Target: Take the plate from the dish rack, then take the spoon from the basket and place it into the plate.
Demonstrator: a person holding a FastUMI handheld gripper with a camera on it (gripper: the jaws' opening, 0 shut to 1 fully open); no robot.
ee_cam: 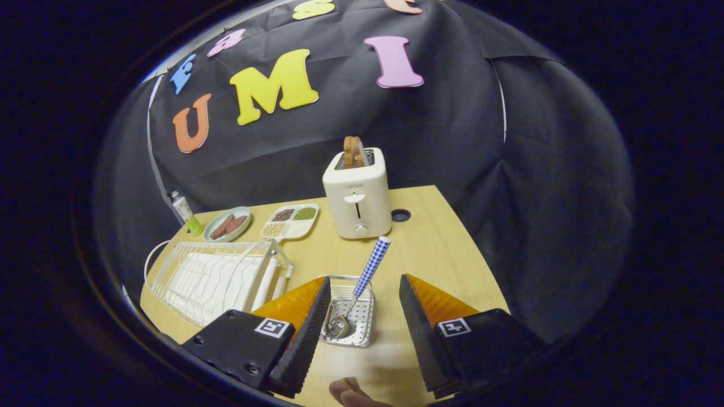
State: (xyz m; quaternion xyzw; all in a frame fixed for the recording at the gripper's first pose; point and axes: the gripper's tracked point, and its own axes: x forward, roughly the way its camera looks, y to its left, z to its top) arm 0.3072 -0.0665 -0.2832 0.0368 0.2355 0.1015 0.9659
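A spoon [371,265] with a blue-and-white checked handle stands tilted in a small perforated metal basket [365,323]; its metal bowl rests on the basket floor. My gripper [365,280] is open, its orange-backed black fingers [308,325] flanking the basket with the spoon handle rising between the tips. Neither finger touches the spoon. Left of the fingers a white wire dish rack [218,280] sits on the wooden table [441,254]; I see no plate in its slots. A pale green plate [212,231] holding sausages lies beyond the rack.
A white toaster [357,198] with toast in its slot stands beyond the basket. A white divided tray [289,221] of seeds lies left of it, and a small tube [185,212] stands by the wall. A person's fingertip [349,392] shows between the finger bases.
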